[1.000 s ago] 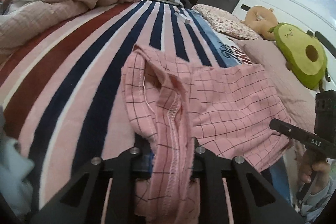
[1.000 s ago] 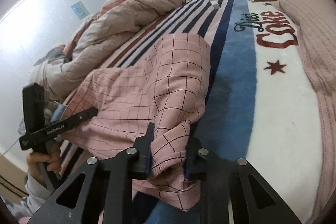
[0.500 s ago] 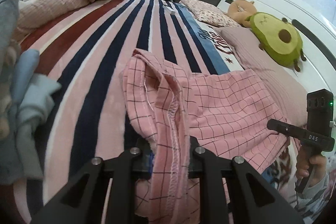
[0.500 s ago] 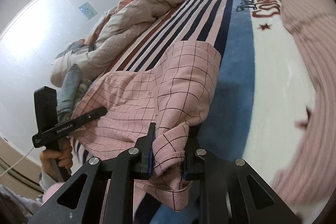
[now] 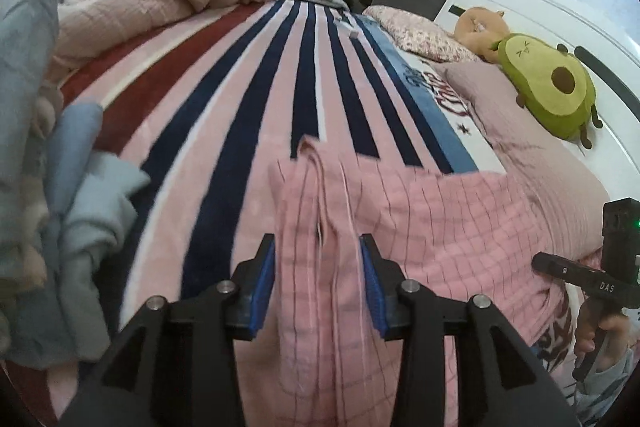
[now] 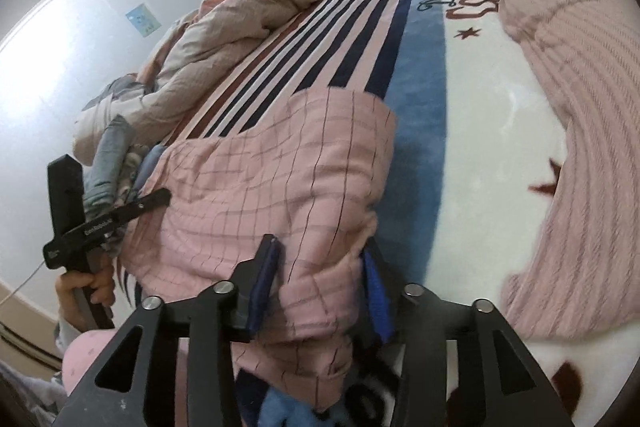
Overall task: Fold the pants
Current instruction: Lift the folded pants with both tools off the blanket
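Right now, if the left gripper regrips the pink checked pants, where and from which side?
Take the bunched seam ridge of the pants, which stands proud between the left gripper fingers. Come straight in along the ridge from the near end, since the flat panel to the right offers no edge.

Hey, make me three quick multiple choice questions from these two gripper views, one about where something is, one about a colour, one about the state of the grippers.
1. Where does the avocado plush lie?
A. by the white headboard
B. on the crumpled duvet
C. on the floor

2. What colour are the pants?
A. plain grey
B. pink with a dark check
C. navy striped

3. How do the left gripper and right gripper stand?
A. both clamped tight on cloth
B. one out of view
C. both spread, cloth lying between the pads

Key: 1 A, it rests against the headboard. 2 B, the grid lines show in both views. 3 C, gaps show beside the blue pads.
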{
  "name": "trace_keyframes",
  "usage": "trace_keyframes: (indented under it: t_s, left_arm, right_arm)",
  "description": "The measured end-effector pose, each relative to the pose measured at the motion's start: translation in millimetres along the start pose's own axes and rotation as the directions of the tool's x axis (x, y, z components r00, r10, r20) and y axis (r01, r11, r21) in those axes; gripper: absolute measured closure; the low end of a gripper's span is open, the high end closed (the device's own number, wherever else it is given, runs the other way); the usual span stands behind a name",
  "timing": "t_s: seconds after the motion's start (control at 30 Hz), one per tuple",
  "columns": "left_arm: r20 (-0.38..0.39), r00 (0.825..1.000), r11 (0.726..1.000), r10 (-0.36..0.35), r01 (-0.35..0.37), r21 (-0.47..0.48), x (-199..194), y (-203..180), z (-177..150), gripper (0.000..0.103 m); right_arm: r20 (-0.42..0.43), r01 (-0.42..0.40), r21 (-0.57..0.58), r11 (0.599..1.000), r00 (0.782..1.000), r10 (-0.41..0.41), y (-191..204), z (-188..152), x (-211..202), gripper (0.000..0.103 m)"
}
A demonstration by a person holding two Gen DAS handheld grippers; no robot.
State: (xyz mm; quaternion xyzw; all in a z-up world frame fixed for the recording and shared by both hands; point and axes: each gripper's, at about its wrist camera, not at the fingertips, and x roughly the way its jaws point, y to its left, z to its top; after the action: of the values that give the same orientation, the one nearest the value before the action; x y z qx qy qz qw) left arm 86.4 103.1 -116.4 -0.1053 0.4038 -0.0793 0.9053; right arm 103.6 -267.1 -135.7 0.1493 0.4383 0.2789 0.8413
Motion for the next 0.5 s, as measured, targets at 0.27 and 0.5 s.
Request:
trace_keyframes:
  t_s: [0.27, 0.5]
  left_arm:
    - [-0.089, 0.995, 0.999, -0.036, 0.038, 0.030, 28, 5, 2, 0.036]
    - [-0.151, 0.982, 0.993, -0.113, 0.118, 0.023, 47, 1, -14, 0.035]
  right_arm:
    - [-0.032, -0.032, -0.006, 0.999, 0.999, 0.031, -5, 14, 22, 0.047]
    - [-0.105, -0.067, -0.010, 0.998, 0.992, 0.066, -7, 7, 41, 0.047]
